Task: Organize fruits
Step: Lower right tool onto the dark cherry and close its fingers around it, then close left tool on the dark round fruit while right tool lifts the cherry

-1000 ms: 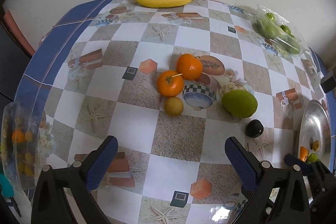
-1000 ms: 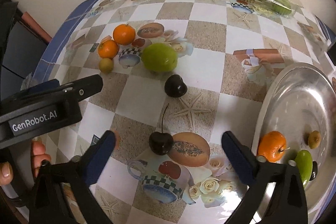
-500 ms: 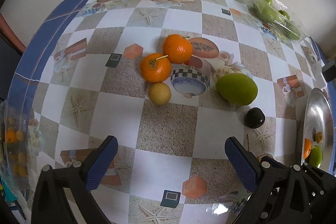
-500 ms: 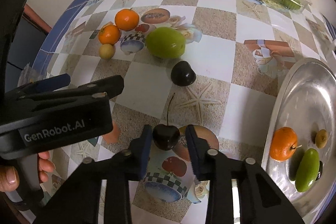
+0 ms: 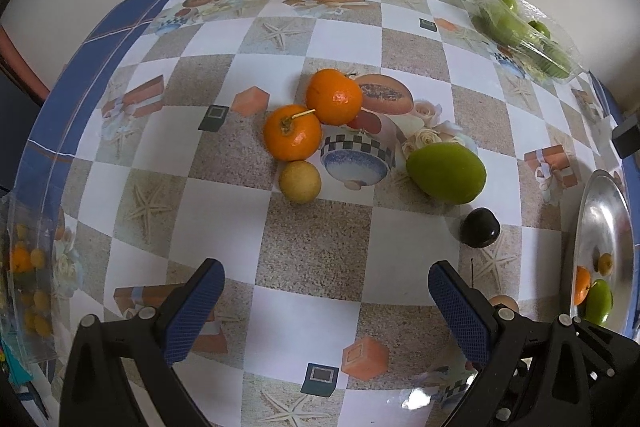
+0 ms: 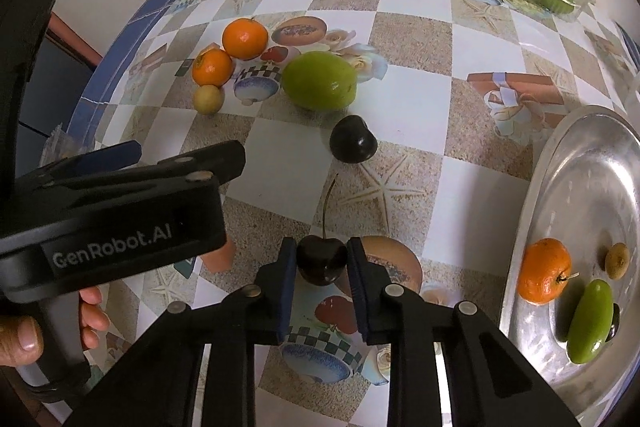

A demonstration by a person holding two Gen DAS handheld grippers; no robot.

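Right claw (image 6: 321,263) clamps the dark stemmed cherry (image 6: 321,261) low over the chequered bench (image 6: 412,95); left claw (image 5: 324,311) gapes wide, empty | round steel tray (image 6: 592,187) carries an orange, a green fruit, a small brown one | loose: two tangerines (image 5: 312,121), big green mango (image 5: 446,167), second dark cherry (image 6: 353,143) | rightward path to tray looks open; tray rim nears bench edge

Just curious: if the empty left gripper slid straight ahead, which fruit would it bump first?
Probably the small yellow fruit, slightly left of the open left gripper centerline; depth is hard to judge.
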